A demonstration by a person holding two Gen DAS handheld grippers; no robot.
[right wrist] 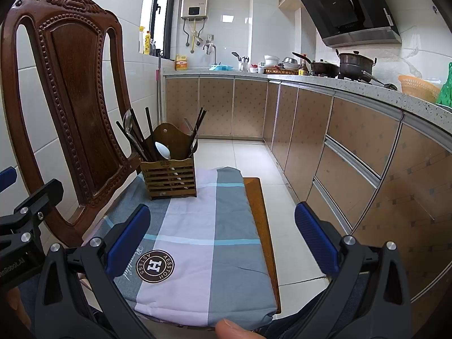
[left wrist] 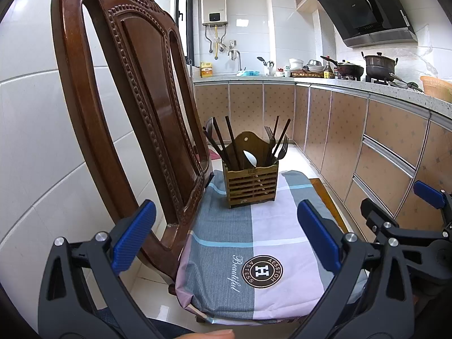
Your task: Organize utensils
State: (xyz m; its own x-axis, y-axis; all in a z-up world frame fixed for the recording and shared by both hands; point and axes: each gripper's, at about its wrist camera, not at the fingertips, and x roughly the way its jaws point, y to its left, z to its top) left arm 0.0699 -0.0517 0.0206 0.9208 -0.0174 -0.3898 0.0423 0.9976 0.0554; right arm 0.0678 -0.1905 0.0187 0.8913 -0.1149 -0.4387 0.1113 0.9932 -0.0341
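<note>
Nearest the lens: left gripper (left wrist: pixel 226 240), black frame with blue ribbed pads, lower edge of the left wrist view; jaws spread wide, nothing between them. Right gripper (right wrist: pixel 221 240), same build, lower edge of the right wrist view; likewise released and empty.

Carved dark-brown wooden chair (left wrist: pixel 127 99): back fills the left half of both views, seat runs through the centre.

Grey, lilac and white checked fabric cushion (left wrist: pixel 240 240) with a round brown logo: covers the seat, directly beneath both grippers.

Slatted bamboo utensil caddy (left wrist: pixel 251 182): stands upright on the far end of the cushion, centre of the left view, left of centre in the right view, well apart from both grippers.

Contents, largest group first:
- Dark long chopsticks (left wrist: pixel 224 144), leaning in the left compartment, with a few more on the right.
- Dark metal forks (left wrist: pixel 278 144), right compartment, tines up.
- White spoon (left wrist: pixel 251 158), middle, bowl up.
- Dark metal spoon (right wrist: pixel 128 125), left side.

Status, as judged: no utensil lies loose on cushion or seat; everything visible already stands in the caddy. The chopsticks split across two compartments may want regrouping; otherwise sorting looks complete or nearly so.
</note>
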